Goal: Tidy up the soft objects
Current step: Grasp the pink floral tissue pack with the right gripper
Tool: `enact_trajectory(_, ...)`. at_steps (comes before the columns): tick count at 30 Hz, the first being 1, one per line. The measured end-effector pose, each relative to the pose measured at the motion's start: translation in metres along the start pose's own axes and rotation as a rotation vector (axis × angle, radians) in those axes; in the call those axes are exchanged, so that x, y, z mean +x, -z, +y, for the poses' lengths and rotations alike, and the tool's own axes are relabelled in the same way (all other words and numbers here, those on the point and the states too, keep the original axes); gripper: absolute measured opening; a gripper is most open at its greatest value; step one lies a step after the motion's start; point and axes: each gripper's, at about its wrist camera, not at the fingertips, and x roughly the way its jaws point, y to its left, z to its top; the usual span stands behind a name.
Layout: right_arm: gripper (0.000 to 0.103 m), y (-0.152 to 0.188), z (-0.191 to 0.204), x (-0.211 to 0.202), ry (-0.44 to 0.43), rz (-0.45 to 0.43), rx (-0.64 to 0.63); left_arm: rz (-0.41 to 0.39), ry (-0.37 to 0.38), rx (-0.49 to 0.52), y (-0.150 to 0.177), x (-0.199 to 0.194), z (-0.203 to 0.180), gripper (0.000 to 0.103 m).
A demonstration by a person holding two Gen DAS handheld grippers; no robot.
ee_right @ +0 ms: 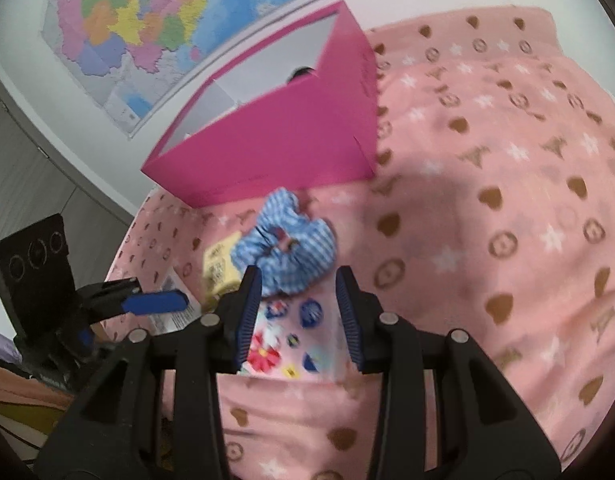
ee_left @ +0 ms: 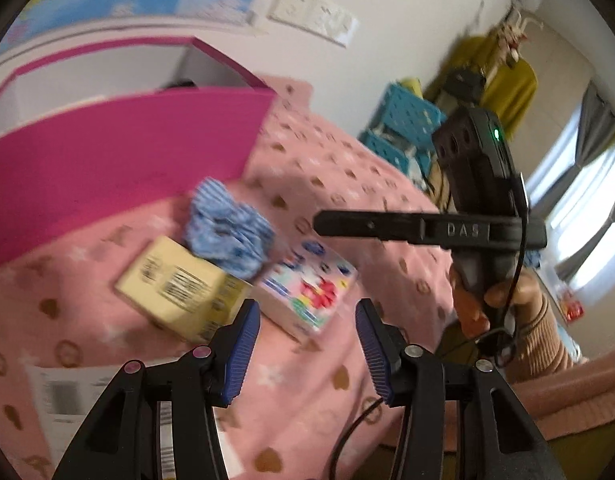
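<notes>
Both of your grippers hang over the pink blanket (ee_right: 487, 160) with their jaws parted and nothing between them: the left gripper (ee_left: 307, 344) points at the floral tissue pack (ee_left: 307, 292), and the right gripper (ee_right: 299, 312) sits just above the same pack (ee_right: 291, 336), with the blue gingham scrunchie (ee_right: 285, 246) just beyond its tips.

The scrunchie leans on the yellow box (ee_left: 175, 284) and touches the tissue pack, so a closing pinch could catch a box corner along with the cloth, or drag the whole cluster across the soft blanket. The scrunchie is limp, so a shallow bite on one ruffle may slip out during the lift. Your two grippers are also near each other; if both go for the cluster they could knock together.

The magenta box (ee_right: 275, 148) stands open just behind the scrunchie, its near wall tall enough to clip a low carry, so lift clear of the rim. To the right the blanket lies open and bare, giving the right gripper room to swing. On the left, a paper label (ee_left: 67, 392) lies flat on the blanket.
</notes>
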Motion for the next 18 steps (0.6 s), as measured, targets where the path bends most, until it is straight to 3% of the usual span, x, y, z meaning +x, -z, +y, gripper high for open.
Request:
enact_trajectory(7,0.041,0.015,-0.012,-0.003,-0.001,0.022,0.031,0.062,0.02,-0.018,0.002,0.023,-0.004,0.047)
enact_trajectory(11,0.041,0.019,-0.016,-0.001,-0.013,0.028,0.043,0.076,0.01,-0.042,0.001,0.03,0.001,0.04)
enact_trajectory(18,0.041,0.024,-0.018,0.009,-0.057,0.053,0.059,0.08,0.014,-0.084,-0.003,0.034,0.006,0.039)
